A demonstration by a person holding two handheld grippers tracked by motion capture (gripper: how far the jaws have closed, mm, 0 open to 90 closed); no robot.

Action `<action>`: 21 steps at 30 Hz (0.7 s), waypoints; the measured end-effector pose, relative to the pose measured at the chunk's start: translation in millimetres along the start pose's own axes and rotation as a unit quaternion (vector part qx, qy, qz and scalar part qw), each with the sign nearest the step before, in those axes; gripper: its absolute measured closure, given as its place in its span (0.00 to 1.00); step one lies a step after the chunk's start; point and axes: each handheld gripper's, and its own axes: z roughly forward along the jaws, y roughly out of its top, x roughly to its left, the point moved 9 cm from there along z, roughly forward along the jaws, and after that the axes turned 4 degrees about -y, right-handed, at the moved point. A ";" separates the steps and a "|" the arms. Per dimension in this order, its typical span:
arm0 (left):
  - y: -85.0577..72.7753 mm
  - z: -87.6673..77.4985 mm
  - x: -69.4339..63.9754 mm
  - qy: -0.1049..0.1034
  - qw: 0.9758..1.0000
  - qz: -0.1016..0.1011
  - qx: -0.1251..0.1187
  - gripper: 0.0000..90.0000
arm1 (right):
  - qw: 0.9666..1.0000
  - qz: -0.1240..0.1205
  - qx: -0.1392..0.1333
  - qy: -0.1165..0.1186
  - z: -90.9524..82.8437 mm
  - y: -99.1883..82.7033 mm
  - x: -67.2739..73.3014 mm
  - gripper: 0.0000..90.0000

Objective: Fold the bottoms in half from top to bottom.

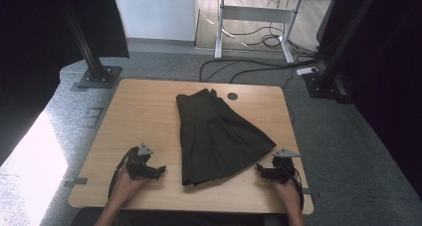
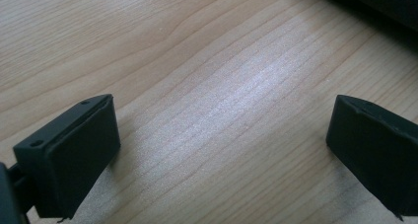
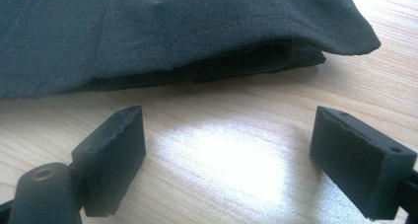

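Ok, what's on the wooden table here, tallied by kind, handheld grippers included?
Dark pleated fabric garment: 1
Handheld black two-jaw grippers: 2, the left gripper and the right gripper, both open, either side of the garment
Total: 3

One dark skirt [image 1: 219, 136] lies on one wooden table [image 1: 144, 116], with two hand-held grippers, left hand-held gripper [image 1: 158, 172] and right hand-held gripper [image 1: 260, 170].
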 end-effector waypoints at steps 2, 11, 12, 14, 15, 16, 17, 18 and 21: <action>0.1 0.1 0.0 0.000 1.000 0.000 0.000 0.00 | 1.000 0.000 0.000 0.000 -0.4 -0.3 0.1 0.15; 0.7 0.6 0.2 0.001 1.000 -0.002 0.000 0.00 | 1.000 0.001 0.008 0.002 -19.6 5.6 0.6 0.16; 0.9 0.7 0.2 0.002 1.000 -0.003 -0.001 0.00 | 1.000 0.002 0.001 0.004 -23.8 10.6 2.2 0.17; 0.9 0.8 0.2 0.002 1.000 -0.003 -0.001 0.00 | 1.000 0.000 -0.006 0.008 -27.4 16.1 4.2 0.17; 1.0 0.8 0.2 0.002 1.000 -0.003 -0.001 0.00 | 1.000 -0.004 -0.011 0.012 -30.2 21.6 6.5 0.17; 1.0 0.8 0.2 0.002 1.000 -0.004 -0.001 0.00 | 1.000 -0.008 -0.014 0.014 -32.1 27.3 8.4 0.18; 1.0 0.8 0.2 0.002 1.000 -0.004 -0.001 0.00 | 1.000 -0.012 -0.016 0.015 -33.0 32.7 10.0 0.18; 1.0 0.8 0.2 0.003 1.000 -0.004 -0.001 0.00 | 1.000 -0.015 -0.015 0.019 -32.9 37.9 11.6 0.18; 1.1 0.9 0.2 0.003 1.000 -0.004 -0.001 0.00 | 0.999 -0.025 -0.014 0.029 -26.4 60.3 14.4 0.18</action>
